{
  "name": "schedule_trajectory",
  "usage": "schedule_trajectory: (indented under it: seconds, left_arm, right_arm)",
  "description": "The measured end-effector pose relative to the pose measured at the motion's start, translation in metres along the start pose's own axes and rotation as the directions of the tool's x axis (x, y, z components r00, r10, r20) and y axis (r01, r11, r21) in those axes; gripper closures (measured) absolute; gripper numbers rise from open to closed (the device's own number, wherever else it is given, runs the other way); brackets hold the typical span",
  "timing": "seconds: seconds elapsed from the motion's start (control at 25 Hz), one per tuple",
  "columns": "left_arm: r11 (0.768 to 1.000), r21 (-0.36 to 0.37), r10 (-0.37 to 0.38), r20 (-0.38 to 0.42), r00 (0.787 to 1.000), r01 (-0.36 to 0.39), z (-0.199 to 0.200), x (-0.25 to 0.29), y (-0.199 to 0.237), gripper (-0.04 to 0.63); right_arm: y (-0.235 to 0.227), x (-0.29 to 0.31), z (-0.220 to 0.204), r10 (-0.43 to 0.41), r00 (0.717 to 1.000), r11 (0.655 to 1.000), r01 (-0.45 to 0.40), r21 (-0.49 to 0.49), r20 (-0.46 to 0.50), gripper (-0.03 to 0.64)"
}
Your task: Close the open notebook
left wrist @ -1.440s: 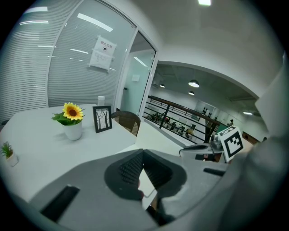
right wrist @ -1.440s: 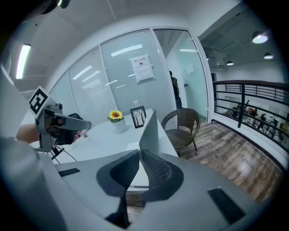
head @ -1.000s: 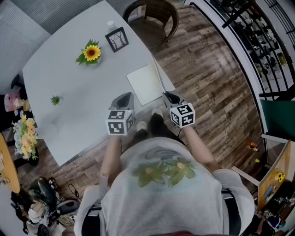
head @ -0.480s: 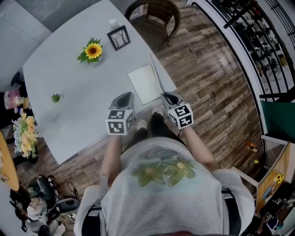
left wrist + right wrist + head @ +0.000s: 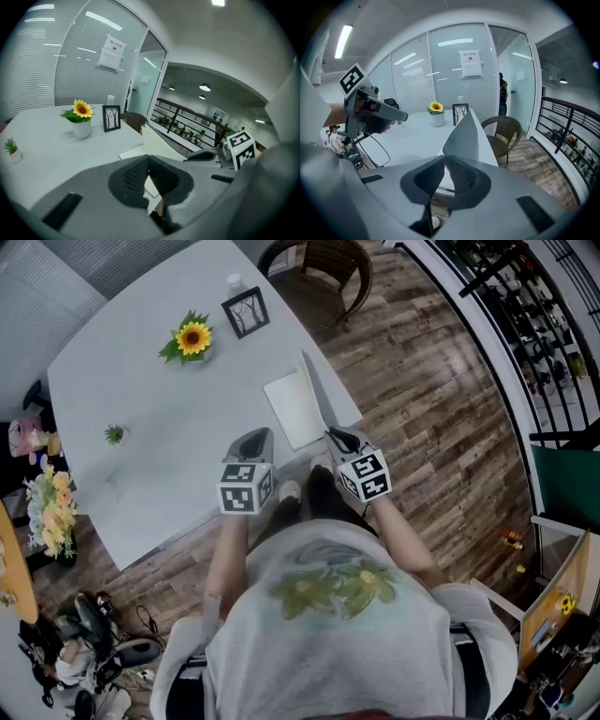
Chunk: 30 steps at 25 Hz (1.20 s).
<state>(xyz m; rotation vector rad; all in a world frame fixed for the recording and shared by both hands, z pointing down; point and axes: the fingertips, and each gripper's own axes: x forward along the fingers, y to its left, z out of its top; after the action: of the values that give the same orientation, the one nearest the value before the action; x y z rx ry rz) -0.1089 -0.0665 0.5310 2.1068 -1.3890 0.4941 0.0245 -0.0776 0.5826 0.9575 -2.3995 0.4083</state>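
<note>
Right gripper point(image 5: 444, 157) pinches the notebook's point(image 5: 292, 413) raised cover point(image 5: 468, 133), jaws narrow on the thin stiff sheet, forearm stretched forward, tool tilted down. Beside it the left gripper point(image 5: 148, 158) is angled down too, jaws together, nothing in them. Notebook is white, flat and rectangular, at the smooth white table's point(image 5: 159, 456) corner nearest the right gripper, cover near upright.

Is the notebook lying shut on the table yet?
No: the right gripper has its jaws pinched on the notebook cover, which stands steeply raised above the white table.
</note>
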Motion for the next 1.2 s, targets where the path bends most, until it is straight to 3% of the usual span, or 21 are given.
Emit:
schedule_trajectory:
  seconds: [1.2]
  left_arm:
    - [0.999,-0.045,0.021,-0.019,1.000,-0.022,-0.018,-0.002,0.004,0.591]
  right_arm:
    - [0.030,0.024,-0.016,0.099,0.992,0.994,-0.101,-0.028,-0.082,0.569]
